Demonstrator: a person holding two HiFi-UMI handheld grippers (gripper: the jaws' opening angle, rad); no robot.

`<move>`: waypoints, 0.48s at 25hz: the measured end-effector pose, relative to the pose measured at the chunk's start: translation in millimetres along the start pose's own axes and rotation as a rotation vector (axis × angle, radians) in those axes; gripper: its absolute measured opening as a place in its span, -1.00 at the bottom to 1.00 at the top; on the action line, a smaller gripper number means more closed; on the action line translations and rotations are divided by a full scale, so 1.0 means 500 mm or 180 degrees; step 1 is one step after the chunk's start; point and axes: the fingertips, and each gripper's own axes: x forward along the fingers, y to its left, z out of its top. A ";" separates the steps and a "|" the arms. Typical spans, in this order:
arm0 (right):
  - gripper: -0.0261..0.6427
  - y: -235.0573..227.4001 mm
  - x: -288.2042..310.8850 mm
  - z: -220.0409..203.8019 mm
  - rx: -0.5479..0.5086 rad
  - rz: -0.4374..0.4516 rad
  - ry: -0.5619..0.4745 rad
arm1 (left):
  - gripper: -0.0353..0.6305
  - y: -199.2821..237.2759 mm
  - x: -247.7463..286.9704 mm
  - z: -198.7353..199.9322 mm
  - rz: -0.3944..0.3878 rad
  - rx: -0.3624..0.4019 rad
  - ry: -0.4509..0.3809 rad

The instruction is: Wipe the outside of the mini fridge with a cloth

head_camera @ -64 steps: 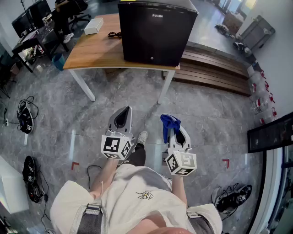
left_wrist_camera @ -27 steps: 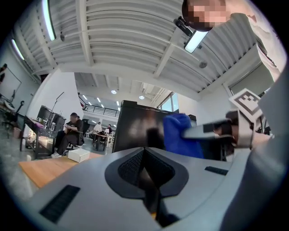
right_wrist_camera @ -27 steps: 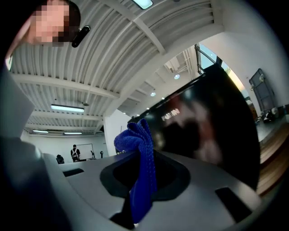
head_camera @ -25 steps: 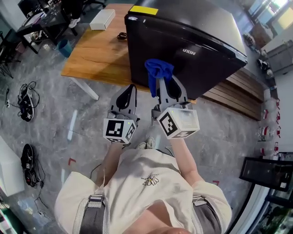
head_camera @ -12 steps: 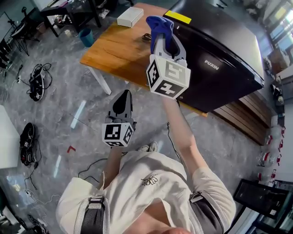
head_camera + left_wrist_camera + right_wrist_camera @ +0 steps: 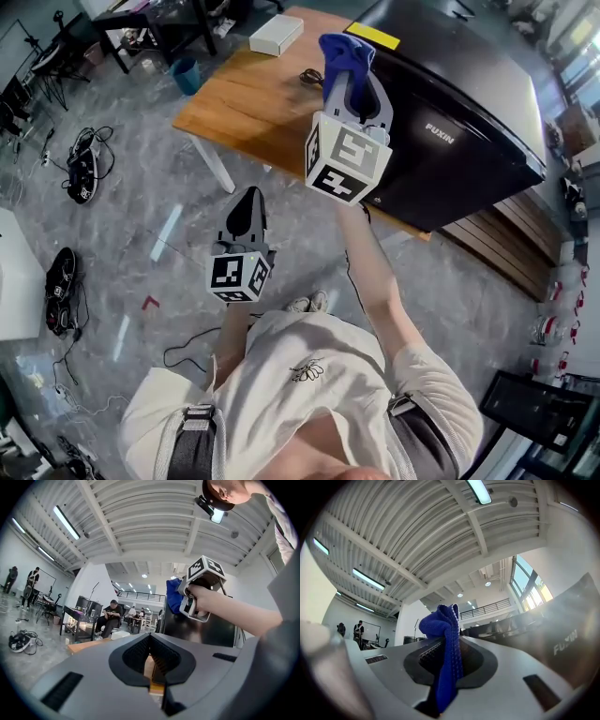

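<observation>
The black mini fridge (image 6: 469, 112) stands on a wooden table (image 6: 253, 103); its glossy side fills the right of the right gripper view (image 6: 562, 639). My right gripper (image 6: 345, 66) is raised near the fridge's top left corner, shut on a blue cloth (image 6: 342, 52) that bunches out past its tips (image 6: 445, 630). The left gripper view shows that cloth (image 6: 174, 595) held beside the fridge (image 6: 211, 630). My left gripper (image 6: 248, 204) hangs lower, over the floor in front of the table, jaws shut with nothing between them (image 6: 151, 660).
A white box (image 6: 275, 35) and a black cable (image 6: 311, 77) lie on the table left of the fridge. A yellow label (image 6: 373, 36) sits on the fridge top. Shoes and cables (image 6: 82, 178) lie on the grey floor at left; desks and seated people stand further back (image 6: 110, 618).
The right gripper rose with the blue cloth from knee height to the fridge's upper left corner. The person has come close to the table. The left gripper stayed low and shut.
</observation>
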 end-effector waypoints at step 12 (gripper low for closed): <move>-0.74 -0.183 -0.128 0.067 -0.0376 -0.0601 -0.0184 | -0.88 -0.122 0.056 -0.012 -0.0605 -0.0007 0.0023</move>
